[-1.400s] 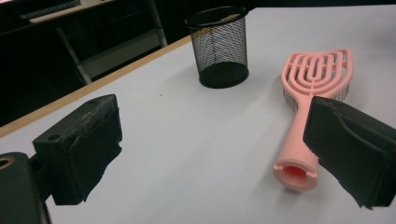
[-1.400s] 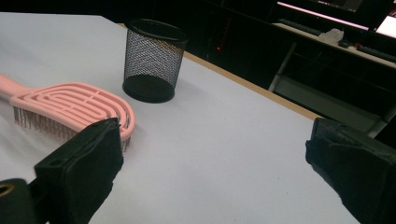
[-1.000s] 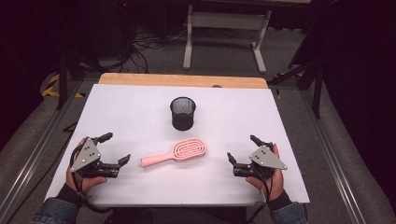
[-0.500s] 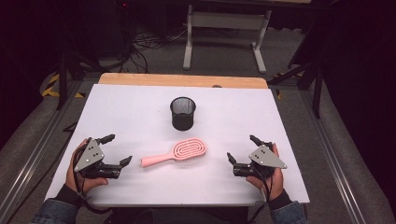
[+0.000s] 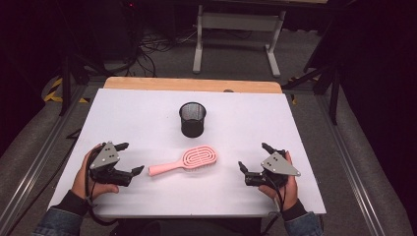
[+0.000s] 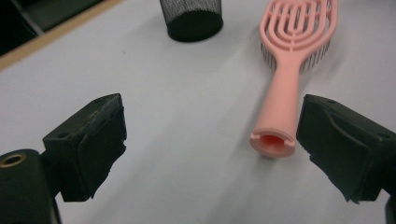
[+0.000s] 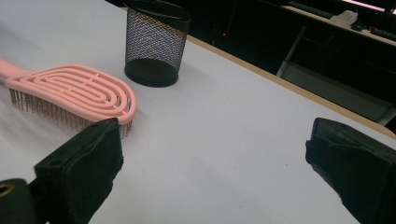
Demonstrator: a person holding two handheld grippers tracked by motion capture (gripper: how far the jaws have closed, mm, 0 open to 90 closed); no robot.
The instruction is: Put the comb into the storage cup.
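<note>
A lab or recording studio, dim beyond the desk.

A white-topped desk with a wooden edge is standing on grey carpet, cables are trailing across the floor behind it, yellow-black hazard tape is marking the floor, and a white metal frame is standing in darkness.

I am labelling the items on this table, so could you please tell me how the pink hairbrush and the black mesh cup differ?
The pink hairbrush lies flat, bristles down, while the black mesh cup stands upright, mouth open upward. The hairbrush is pink, long and slotted; the cup is black, round wire mesh. The hairbrush lies nearer the person, between the left gripper and the right gripper; the cup stands farther back. Both rest on the white table, untouched.
</note>
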